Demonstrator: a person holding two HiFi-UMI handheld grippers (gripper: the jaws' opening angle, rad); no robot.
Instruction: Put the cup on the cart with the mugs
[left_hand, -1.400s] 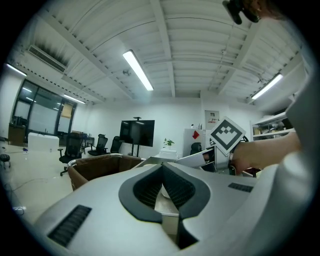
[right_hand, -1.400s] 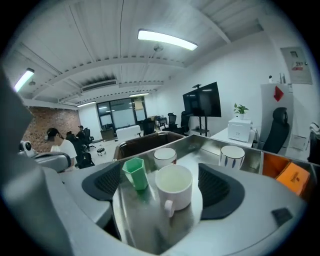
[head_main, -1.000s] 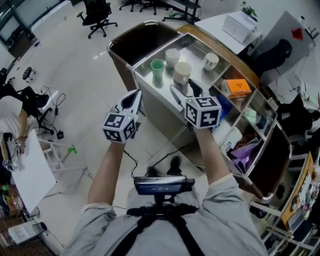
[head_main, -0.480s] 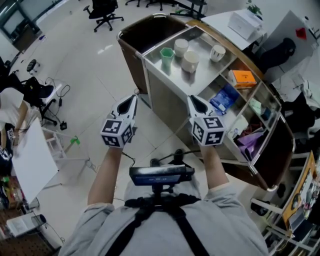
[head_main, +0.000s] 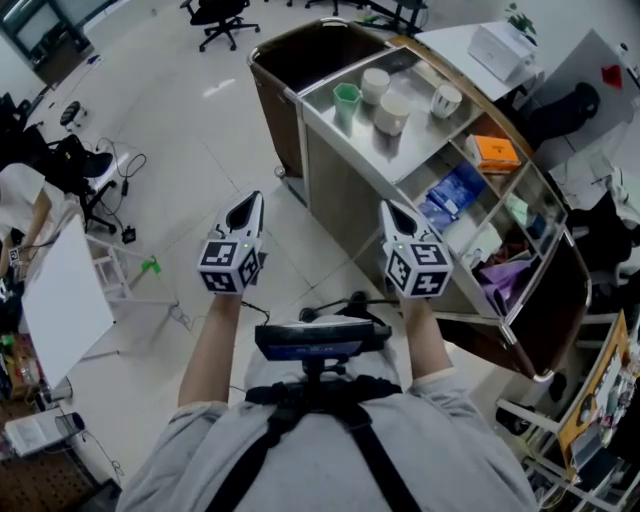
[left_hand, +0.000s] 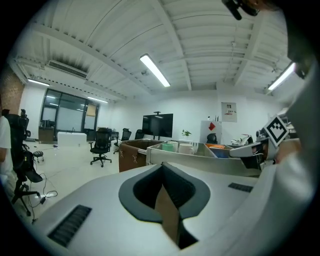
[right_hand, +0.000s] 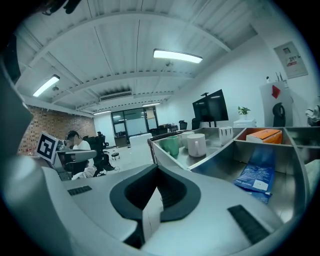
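Steel cart (head_main: 345, 190) ahead, left claw (head_main: 249, 203) and right claw (head_main: 391, 211) held level above the floor (head_main: 200, 140) just short of it, both pinched closed on nothing, three white mugs (head_main: 392, 112) up on its top tray, green cup (head_main: 346, 97) upright just beside them.

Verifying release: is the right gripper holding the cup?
No, the right gripper has its jaws shut with nothing between them, and the green cup stands on the cart beside the mugs.

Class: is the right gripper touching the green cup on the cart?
Apart. The head view shows the right gripper well short of the green cup.
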